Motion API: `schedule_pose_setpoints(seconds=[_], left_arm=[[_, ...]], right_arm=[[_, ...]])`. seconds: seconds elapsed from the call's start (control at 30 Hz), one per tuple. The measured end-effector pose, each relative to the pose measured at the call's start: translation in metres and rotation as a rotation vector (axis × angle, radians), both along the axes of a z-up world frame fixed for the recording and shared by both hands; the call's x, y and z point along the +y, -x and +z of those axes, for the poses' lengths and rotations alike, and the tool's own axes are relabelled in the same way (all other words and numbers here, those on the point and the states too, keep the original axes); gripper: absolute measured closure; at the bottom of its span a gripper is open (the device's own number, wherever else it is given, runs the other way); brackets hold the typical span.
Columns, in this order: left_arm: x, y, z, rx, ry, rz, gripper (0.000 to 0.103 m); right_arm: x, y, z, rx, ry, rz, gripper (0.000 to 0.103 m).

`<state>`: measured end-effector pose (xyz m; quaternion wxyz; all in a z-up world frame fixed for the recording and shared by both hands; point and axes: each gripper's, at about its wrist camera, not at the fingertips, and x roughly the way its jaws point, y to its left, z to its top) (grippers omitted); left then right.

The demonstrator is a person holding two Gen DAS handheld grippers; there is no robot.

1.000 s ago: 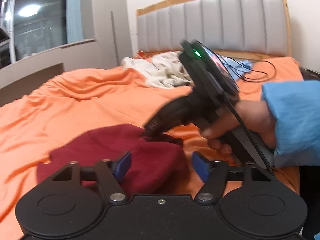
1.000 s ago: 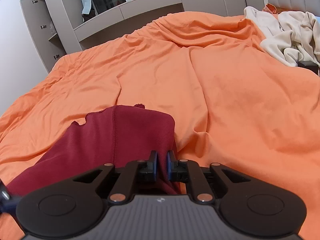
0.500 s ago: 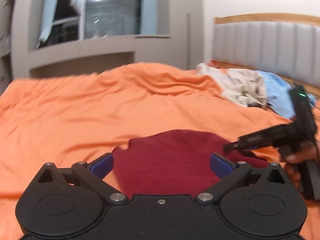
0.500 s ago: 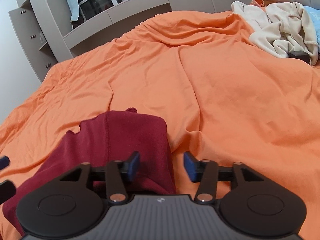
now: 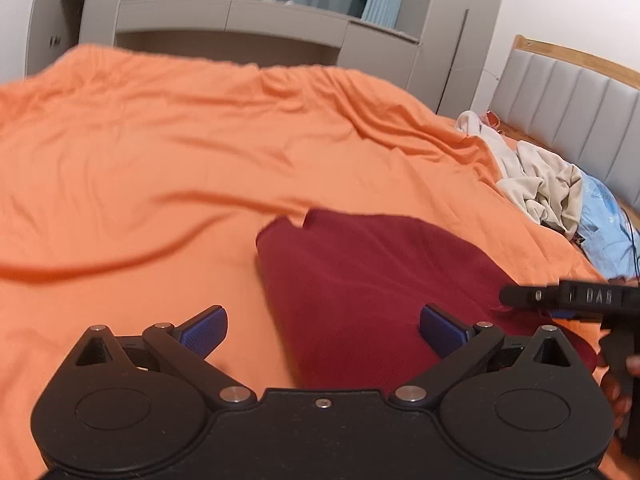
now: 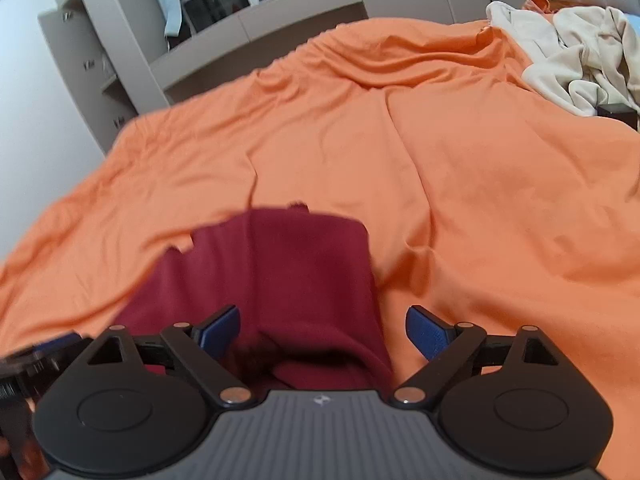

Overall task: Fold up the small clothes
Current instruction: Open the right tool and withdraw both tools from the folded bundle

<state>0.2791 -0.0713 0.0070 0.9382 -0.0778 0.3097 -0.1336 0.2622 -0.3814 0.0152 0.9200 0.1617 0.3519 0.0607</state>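
1. Orange bedsheet (image 5: 160,152) covers a wide bed, with grey cabinets (image 5: 248,16) beyond its far edge and a padded headboard (image 5: 568,112) to the right
2. Dark red garment (image 5: 360,288) lies folded on the sheet just ahead of the left gripper (image 5: 323,330), whose blue pads (image 5: 204,330) stand spread wide with nothing between them
3. From the right wrist view, the same garment (image 6: 280,272) sits directly before the right gripper (image 6: 323,332), jaws parted and empty, its near fold bunched just under the fingers
4. Right gripper (image 5: 568,300) shows at the garment's right edge in the left view
5. Open sheet stretches left of and beyond the garment; a heap of cream clothes (image 5: 536,184) and a pale blue item (image 5: 604,224) lie well apart near the headboard
6. A second ago the right gripper was clamped on the garment's edge; it has since released, and the left gripper has opened wider
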Motion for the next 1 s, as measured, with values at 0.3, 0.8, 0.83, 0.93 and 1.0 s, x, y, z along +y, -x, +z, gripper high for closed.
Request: schedule_pose_setpoints(seconds=[0.3,0.8,0.83,0.93,1.0], left_arm=[[0.000,-0.006,-0.026,0.109,0.081,0.013,0.000],[0.000,-0.006,-0.028,0.112,0.096,0.018,0.000],[0.000,-0.006,-0.028,0.112,0.096,0.019,0.000],[0.000,-0.006,-0.028,0.112,0.097,0.019,0.000],[0.000,-0.006,-0.028,0.112,0.098,0.019,0.000]], right_arm=[[-0.020,0.010,-0.028,0.097,-0.077,0.003,0.000],[-0.045,0.012,-0.007,0.008,-0.215,-0.058,0.012],[-0.044,0.011,-0.007,-0.005,-0.205,-0.056,0.017],[-0.043,0.004,-0.009,-0.024,-0.187,-0.051,0.035],[-0.041,0.001,-0.011,-0.034,-0.166,-0.054,0.056]])
